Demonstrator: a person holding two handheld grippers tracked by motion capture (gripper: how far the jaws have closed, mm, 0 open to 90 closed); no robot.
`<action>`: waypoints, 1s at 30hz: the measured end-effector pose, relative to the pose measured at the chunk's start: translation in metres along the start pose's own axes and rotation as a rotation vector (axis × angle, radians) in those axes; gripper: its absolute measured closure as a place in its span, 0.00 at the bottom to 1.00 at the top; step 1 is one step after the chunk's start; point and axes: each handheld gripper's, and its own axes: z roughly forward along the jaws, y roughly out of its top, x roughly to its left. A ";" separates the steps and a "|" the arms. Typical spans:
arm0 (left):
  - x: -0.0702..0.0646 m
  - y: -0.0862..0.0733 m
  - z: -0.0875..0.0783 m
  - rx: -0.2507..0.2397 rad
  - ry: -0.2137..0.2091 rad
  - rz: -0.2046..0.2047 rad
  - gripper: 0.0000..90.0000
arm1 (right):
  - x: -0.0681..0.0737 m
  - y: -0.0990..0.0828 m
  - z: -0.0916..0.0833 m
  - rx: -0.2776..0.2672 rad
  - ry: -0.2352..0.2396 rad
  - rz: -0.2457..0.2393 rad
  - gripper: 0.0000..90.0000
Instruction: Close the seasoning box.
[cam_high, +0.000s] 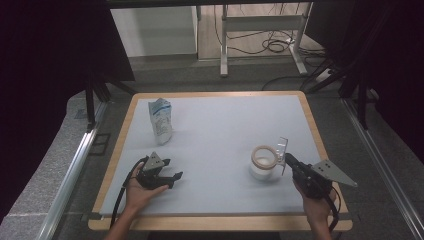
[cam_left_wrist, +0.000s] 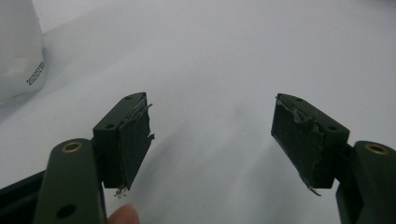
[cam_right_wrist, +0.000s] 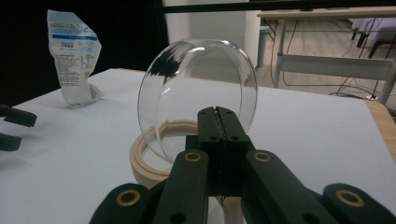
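**Lid off the jar, bag not yet touched**

We hold the clear lid (cam_right_wrist: 198, 100) in our right gripper (cam_right_wrist: 218, 122), its jaws pressed together on the lid's lower edge. The lid stands on edge, lifted clear of the jar (cam_high: 263, 162), which sits open on the white table (cam_high: 225, 130) just left of that gripper in the high view. In the right gripper view the jar's cream rim (cam_right_wrist: 156, 149) shows behind and below the lid, so we judge the opening step done.

Our left gripper (cam_high: 167, 175) rests low over the near left part of the table, jaws spread wide with nothing between them. The white bag (cam_high: 161, 120) stands upright farther back on the left, well apart from the jar and near no jaw.

What is left, as we read it, is to set the lid down and bring the bag to the jar. Whether the jar already holds anything we cannot tell; its inside is too small and pale from above.
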 end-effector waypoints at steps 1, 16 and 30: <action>0.000 0.000 0.001 -0.002 -0.002 -0.004 0.32 | 0.003 0.001 0.007 0.013 0.008 0.004 1.00; -0.003 0.000 0.002 0.003 -0.006 -0.001 0.32 | 0.030 0.007 0.045 0.128 0.052 -0.085 1.00; -0.001 -0.001 0.000 -0.003 -0.004 -0.011 0.32 | 0.011 0.010 0.032 0.089 0.039 -0.040 1.00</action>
